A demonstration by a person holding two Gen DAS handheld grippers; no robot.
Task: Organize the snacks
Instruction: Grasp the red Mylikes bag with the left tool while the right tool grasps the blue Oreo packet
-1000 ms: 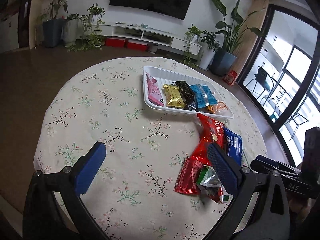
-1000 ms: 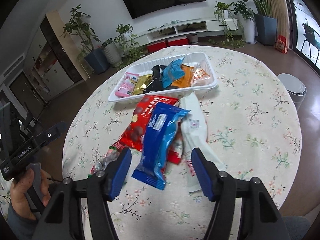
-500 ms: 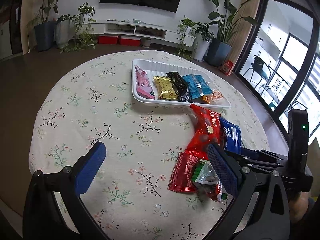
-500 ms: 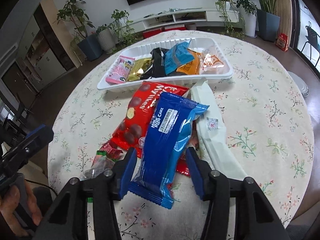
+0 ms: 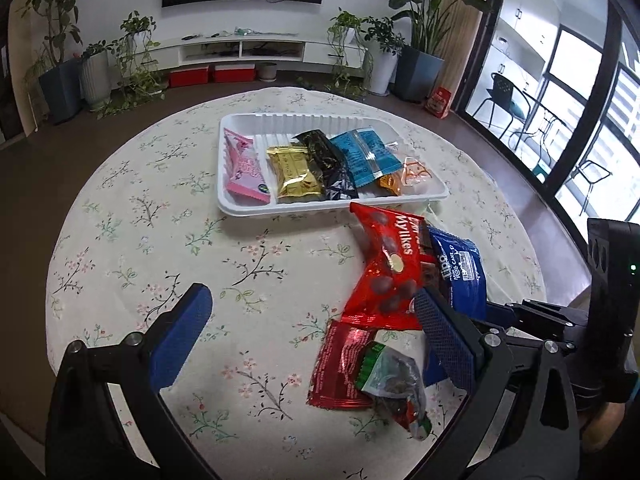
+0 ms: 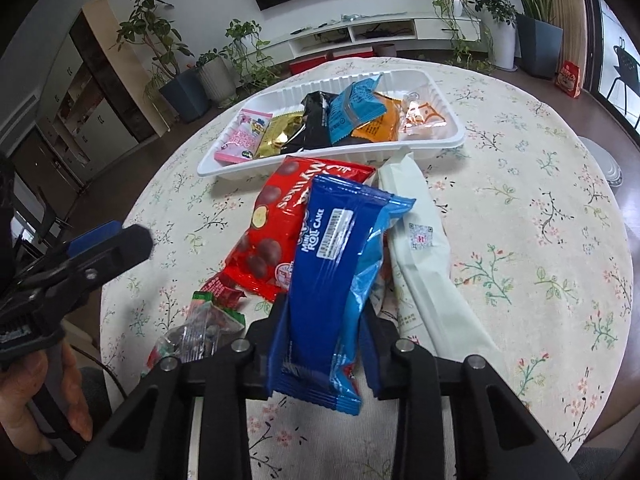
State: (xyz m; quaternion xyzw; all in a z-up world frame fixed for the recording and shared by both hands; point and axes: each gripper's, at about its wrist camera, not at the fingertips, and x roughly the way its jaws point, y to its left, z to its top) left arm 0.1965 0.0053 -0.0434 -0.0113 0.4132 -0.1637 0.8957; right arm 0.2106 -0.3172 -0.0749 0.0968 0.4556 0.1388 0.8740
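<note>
Crinkly foil packets fill ribbed white tray; before it, right gripper has just closed on glossy blue pack; left gripper gapes empty.

Right gripper pinches the blue roll-cake packet.

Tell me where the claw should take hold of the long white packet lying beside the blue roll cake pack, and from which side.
Grip the white packet across its narrow width near the middle, coming from above. It lies flat and long on the tablecloth, its right edge free. Its left edge is overlapped by the blue roll cake pack, which the right claw has just been closing on, so that should probably go first.
</note>
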